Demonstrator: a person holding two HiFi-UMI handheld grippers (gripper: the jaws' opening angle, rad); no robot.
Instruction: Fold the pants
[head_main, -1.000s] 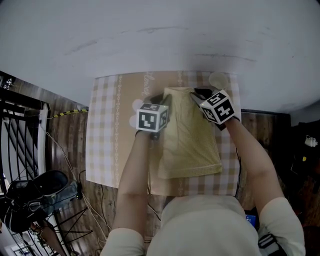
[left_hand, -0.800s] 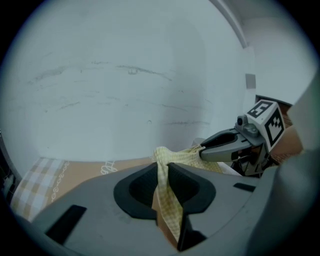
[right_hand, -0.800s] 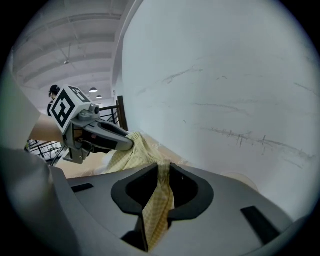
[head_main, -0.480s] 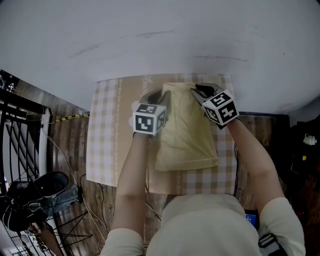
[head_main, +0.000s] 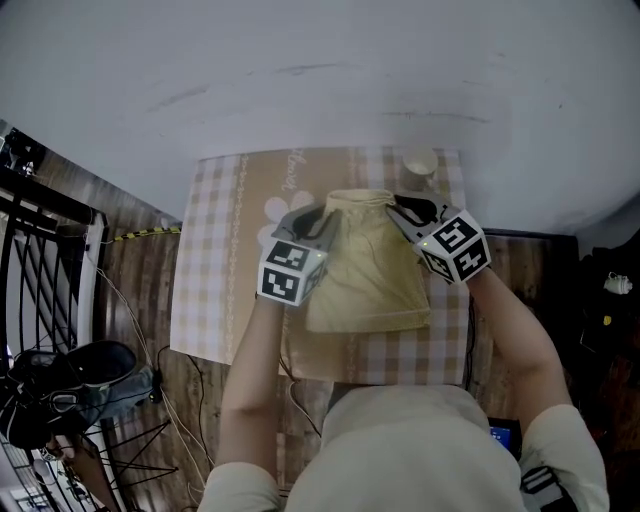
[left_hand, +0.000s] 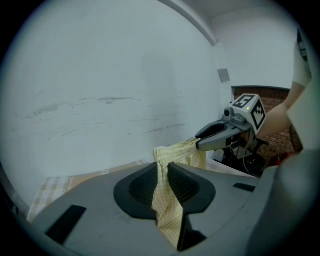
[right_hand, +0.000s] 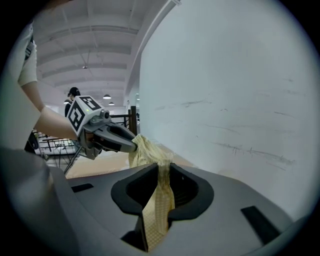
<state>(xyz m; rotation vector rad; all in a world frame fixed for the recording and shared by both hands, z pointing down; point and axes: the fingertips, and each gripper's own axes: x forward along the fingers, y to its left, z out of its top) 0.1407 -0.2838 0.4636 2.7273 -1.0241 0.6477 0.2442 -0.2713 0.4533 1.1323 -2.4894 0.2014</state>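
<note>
Checked tablecloth (head_main: 205, 260) lay against the white wall, its near edge hidden by the person's arms. Yellow pants (head_main: 365, 275) lay on it, far corners covered by the left gripper (head_main: 318, 218) and right gripper (head_main: 402, 212), both clamped on the fabric. A small cup (head_main: 418, 163) stood beyond, apart.

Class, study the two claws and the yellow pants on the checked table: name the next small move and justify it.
The left claw and right claw each pinch a far corner of the pants, raised off the table; the near hem lies on it. So probably carry that edge toward the person, over the near hem, and lower it.
</note>
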